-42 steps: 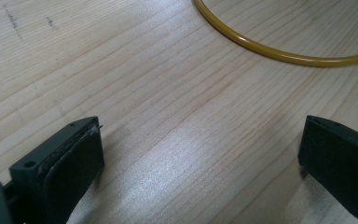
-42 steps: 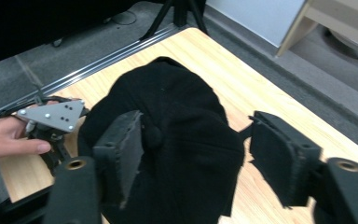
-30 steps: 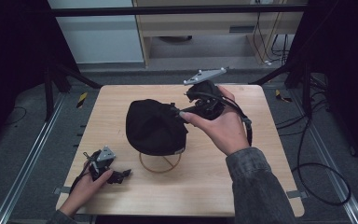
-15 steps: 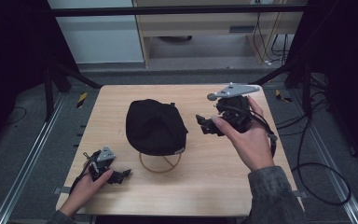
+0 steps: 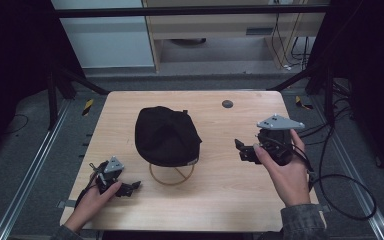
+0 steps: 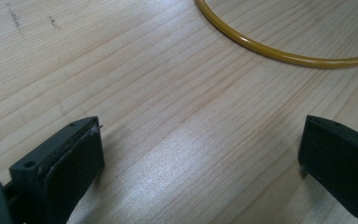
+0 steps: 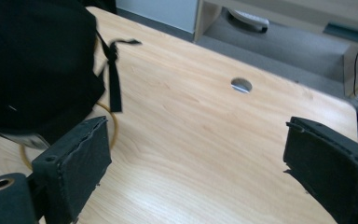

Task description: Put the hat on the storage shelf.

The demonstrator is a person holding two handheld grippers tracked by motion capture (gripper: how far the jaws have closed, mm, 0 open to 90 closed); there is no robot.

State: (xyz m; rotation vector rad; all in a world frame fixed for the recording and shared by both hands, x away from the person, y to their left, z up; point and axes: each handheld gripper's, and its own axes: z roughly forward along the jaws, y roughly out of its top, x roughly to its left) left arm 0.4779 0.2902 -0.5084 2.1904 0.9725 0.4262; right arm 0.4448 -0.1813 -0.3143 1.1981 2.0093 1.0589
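Black cap (image 5: 166,135) sits on wire stand (image 5: 172,173) | right claw (image 5: 241,148) wide, empty, beside it | left claw (image 5: 130,187) wide on surface (image 5: 220,200) | re-approach level, grip cap's edge.

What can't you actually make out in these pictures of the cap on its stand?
- Stand under the black cap: in the high view the cap hides all but the yellow wire ring.
- Small label on the cap's edge: too small to read.
- Yellow wire ring in the left gripper view: cut off by the top edge.
- Black cap in the right gripper view: cut off at the left edge.
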